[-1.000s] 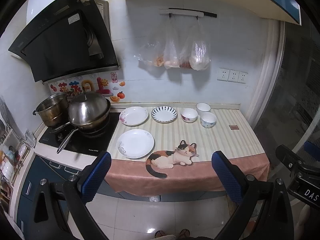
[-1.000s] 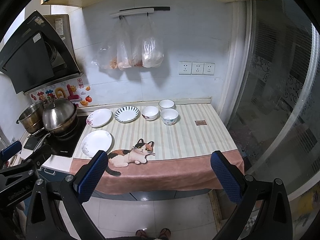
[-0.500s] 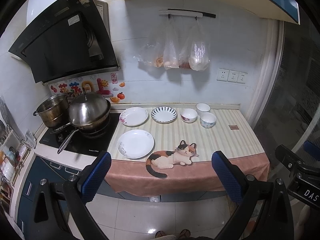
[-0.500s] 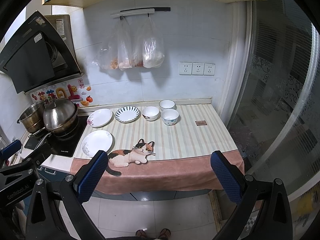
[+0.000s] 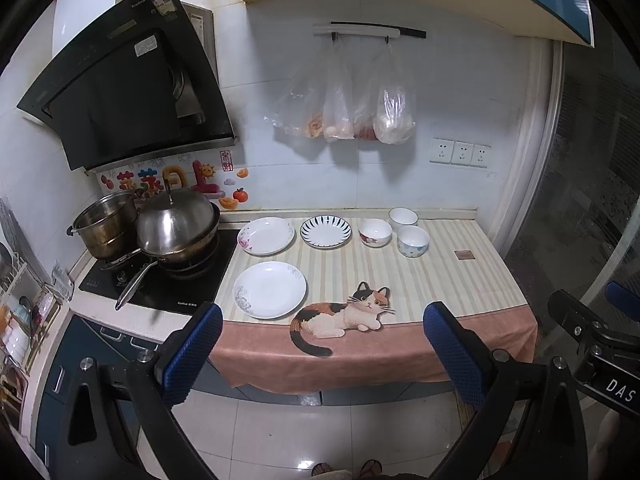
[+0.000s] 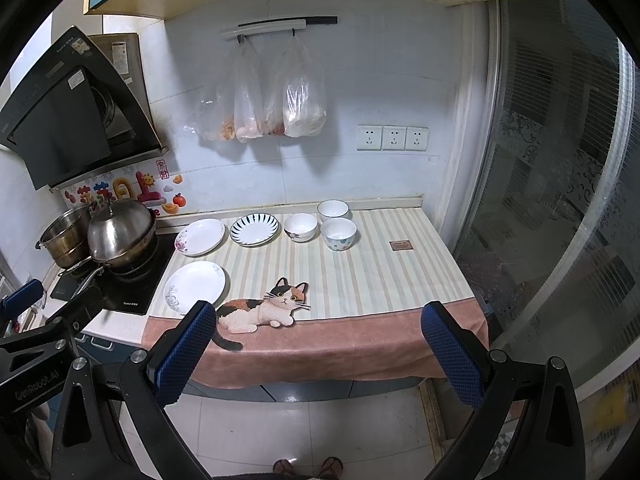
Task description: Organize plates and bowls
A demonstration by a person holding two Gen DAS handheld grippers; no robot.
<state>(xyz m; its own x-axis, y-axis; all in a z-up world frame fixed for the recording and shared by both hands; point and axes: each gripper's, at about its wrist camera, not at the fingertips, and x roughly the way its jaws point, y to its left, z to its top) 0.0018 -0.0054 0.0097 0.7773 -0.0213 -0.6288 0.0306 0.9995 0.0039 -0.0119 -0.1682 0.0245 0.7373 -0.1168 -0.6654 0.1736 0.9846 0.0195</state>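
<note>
On the striped counter mat lie a large white plate, a floral plate, a blue-rayed plate, a floral bowl, a white bowl and a dotted bowl. All show in the right wrist view too: large plate, floral plate, rayed plate, bowls. My left gripper and right gripper are both open and empty, held well back from the counter over the floor.
A cooktop at the left carries a lidded wok and a steel pot, under a range hood. Plastic bags hang on the back wall. A glass door stands at the right. A small brown square lies on the mat.
Both views shift very slightly; the grippers stay open and nothing on the counter has moved.
</note>
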